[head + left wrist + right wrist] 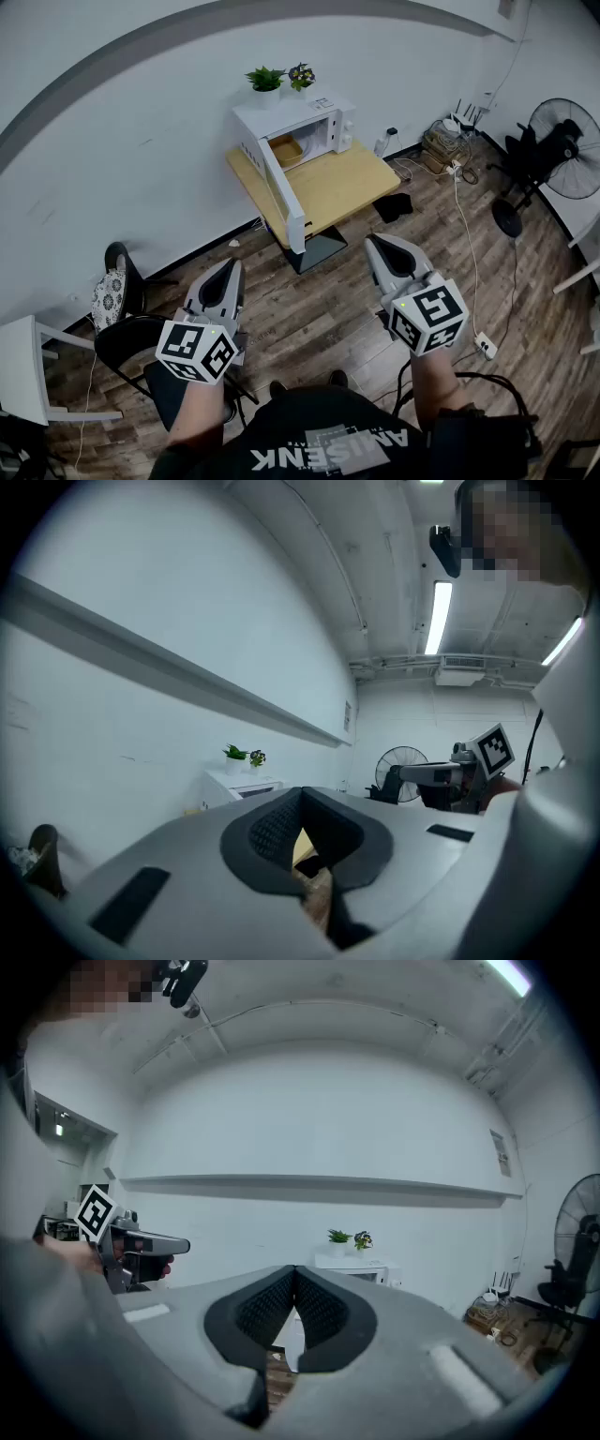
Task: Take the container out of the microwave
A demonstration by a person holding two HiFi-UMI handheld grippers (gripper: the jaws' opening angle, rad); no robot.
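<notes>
Sitting inside the open microwave [281,117] on the desk [352,183], the container [287,150] is far ahead; left fingers [225,281] and right fingers [389,253] are shut tight, holding nothing, right ones look better placed

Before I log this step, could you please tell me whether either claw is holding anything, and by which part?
Nothing is held: the left claw and right claw are shut and empty; the container sits inside the microwave.

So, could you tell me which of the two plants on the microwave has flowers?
The right-hand plant in the head view, above the control-panel end of the microwave: it carries small purplish blooms, whereas the left-hand plant is plain green leaves.
</notes>
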